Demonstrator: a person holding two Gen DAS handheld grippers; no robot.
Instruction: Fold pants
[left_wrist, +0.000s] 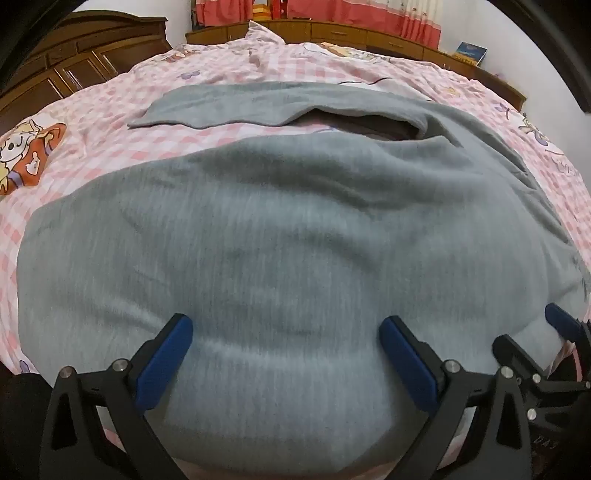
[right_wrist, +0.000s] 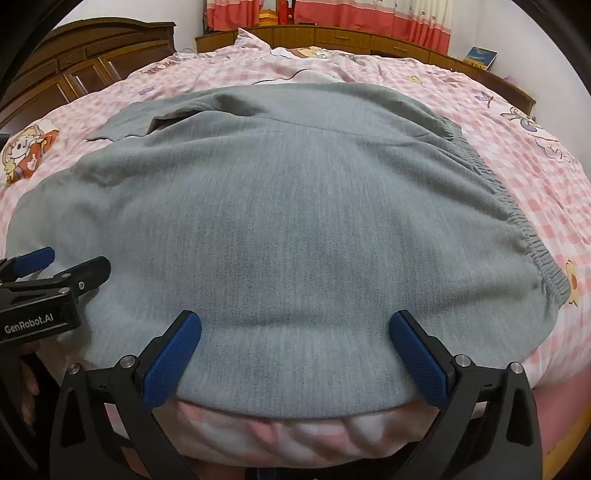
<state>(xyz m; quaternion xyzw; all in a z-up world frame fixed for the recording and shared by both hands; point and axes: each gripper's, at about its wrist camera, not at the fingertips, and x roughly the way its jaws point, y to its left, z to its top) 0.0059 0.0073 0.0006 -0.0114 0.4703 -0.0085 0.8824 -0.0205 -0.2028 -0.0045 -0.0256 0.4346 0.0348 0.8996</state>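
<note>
Grey fleece pants (left_wrist: 280, 236) lie spread across the pink-and-white checked bedspread (left_wrist: 110, 122), near edge at the bed's front. No containers appear in either view.

I see my left gripper (left_wrist: 286, 354) with its blue-padded fingers (left_wrist: 166, 362) spread wide, straddling the cloth edge and gripping nothing. My right gripper (right_wrist: 295, 350) stands equally wide, blue pads (right_wrist: 173, 358) resting at the hem without pinching it.

Only the right wrist view shows the gathered elastic waistband (right_wrist: 517, 221) running down the right side, plus the left gripper's body at the left edge. Only the left wrist view shows one pant leg (left_wrist: 229, 107) stretching leftward, apart from the nearer mass.

The bedspread carries cartoon figures (left_wrist: 26, 155). Behind stand a dark wooden wardrobe (left_wrist: 74, 62), a low wooden cabinet (right_wrist: 351, 37) and red curtains (right_wrist: 369, 14).
</note>
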